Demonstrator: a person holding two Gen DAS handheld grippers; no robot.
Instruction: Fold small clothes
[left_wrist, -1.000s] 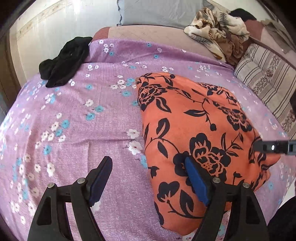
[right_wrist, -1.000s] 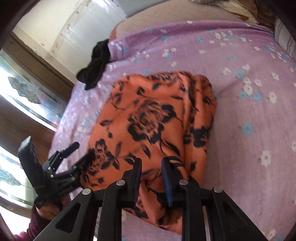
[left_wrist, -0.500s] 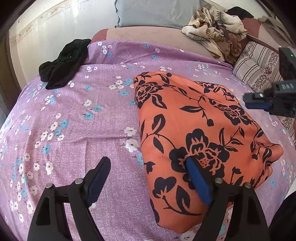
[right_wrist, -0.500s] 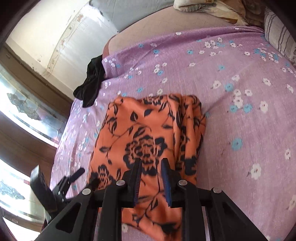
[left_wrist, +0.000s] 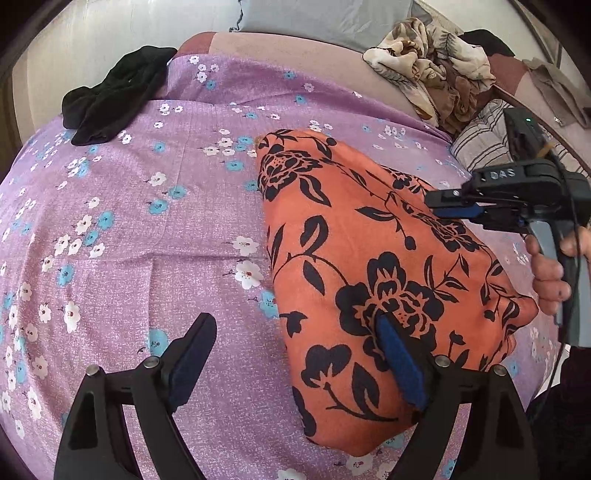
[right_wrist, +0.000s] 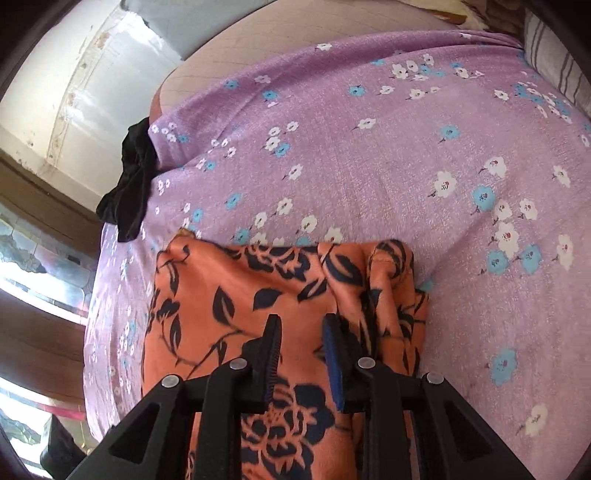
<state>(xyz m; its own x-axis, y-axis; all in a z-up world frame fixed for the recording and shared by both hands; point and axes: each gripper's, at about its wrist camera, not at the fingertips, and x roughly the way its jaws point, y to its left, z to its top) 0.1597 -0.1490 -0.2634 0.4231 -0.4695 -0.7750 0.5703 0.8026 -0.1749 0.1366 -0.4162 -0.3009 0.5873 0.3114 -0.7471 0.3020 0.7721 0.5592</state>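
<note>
**A:** Left gripper (left_wrist: 291, 354) is wide open, low over the bed (left_wrist: 155, 206). One finger hangs over bare sheet, the other sits above the near end of the orange cloth (left_wrist: 369, 258). Nothing in it. The right gripper (right_wrist: 301, 354) is the iffy one: jaws close together with a narrow gap, up above the cloth. I see no fabric between the pads, so I'd call it nearly closed and empty.

**B:** Agreed. From the left wrist view the right gripper (left_wrist: 456, 205) floats over the far right part of the cloth, not touching, I think.

**A:** So where's the cloth at?

**B:** Flat on the purple sheet, already doubled over by the look of it, with a bunched, thick edge on its right side. The black garment (left_wrist: 114, 92) lies well apart at the head of the bed.

**A:** My guess is the next fold goes across. How to do it clean?

**B:** Pinch both near corners right at the edge and catch all the layers. Lift just enough, carry over evenly, and flatten that bunched side first or it'll go lumpy.
</note>
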